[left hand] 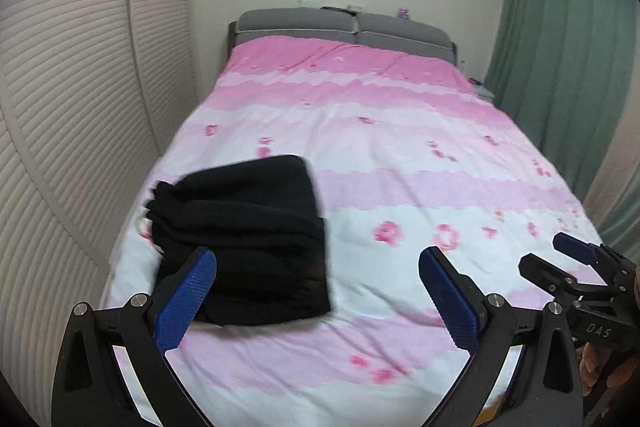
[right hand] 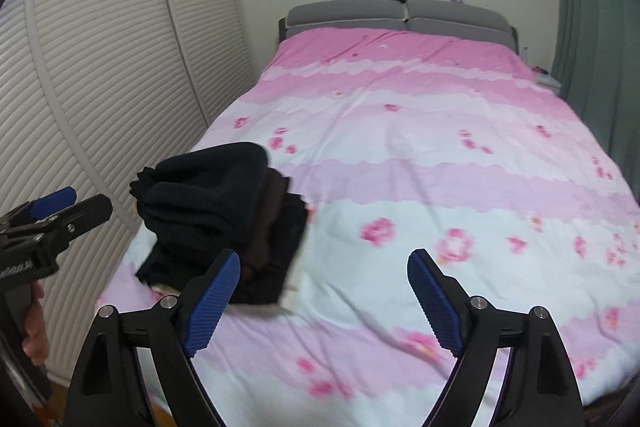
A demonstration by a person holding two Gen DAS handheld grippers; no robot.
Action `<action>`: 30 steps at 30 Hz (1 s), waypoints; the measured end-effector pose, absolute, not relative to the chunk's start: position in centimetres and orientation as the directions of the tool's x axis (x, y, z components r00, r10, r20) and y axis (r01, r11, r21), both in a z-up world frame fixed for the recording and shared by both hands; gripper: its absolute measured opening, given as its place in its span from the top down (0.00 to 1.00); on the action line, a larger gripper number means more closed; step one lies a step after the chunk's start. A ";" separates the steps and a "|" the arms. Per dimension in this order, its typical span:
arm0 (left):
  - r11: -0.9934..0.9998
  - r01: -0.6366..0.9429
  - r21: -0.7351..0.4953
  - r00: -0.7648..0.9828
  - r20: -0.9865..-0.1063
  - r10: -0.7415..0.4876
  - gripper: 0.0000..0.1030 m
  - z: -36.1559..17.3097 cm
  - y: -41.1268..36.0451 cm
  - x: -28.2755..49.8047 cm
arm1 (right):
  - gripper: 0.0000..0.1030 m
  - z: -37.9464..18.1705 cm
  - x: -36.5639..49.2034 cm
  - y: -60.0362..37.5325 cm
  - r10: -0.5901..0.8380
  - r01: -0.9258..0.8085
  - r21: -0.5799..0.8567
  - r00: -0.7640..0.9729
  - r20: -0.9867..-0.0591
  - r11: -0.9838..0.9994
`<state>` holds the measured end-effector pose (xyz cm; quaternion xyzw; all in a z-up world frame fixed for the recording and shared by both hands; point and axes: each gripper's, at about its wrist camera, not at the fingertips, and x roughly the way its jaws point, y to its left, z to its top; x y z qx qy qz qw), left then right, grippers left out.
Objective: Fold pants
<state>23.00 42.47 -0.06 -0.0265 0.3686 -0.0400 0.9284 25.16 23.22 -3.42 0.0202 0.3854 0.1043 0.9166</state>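
Observation:
Dark folded pants [left hand: 244, 239] lie in a stacked pile near the left edge of the pink and white bed [left hand: 400, 163]; they also show in the right wrist view [right hand: 224, 223]. My left gripper [left hand: 316, 287] is open and empty, held above the bed just in front of the pile. My right gripper [right hand: 324, 291] is open and empty, to the right of the pile. The right gripper shows at the right edge of the left wrist view [left hand: 560, 255]. The left gripper shows at the left edge of the right wrist view [right hand: 76, 203].
A ribbed white wardrobe [left hand: 72, 107] runs along the left of the bed. A grey headboard [left hand: 344, 27] stands at the far end. A green curtain [left hand: 560, 47] hangs on the right, with a small nightstand [left hand: 486, 91] beside it.

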 end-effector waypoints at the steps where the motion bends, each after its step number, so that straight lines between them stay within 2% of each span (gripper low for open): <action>1: 0.995 0.058 -0.082 0.726 -0.680 -0.098 0.00 0.1 41.2 22.3 | 0.15 -3.0 24.3 22.0 0.203 -0.168 0.119 0.683 -0.701 0.979; 15: 0.992 0.102 -0.079 0.736 -0.665 -0.129 0.00 2.7 24.8 11.7 | 0.15 1.4 11.5 4.3 0.140 -0.098 0.100 0.723 -0.677 0.990; 30: 0.987 0.160 -0.014 0.756 -0.641 -0.132 0.00 5.4 18.9 7.0 | 0.15 3.7 5.2 -2.1 0.110 -0.053 0.106 0.755 -0.647 0.993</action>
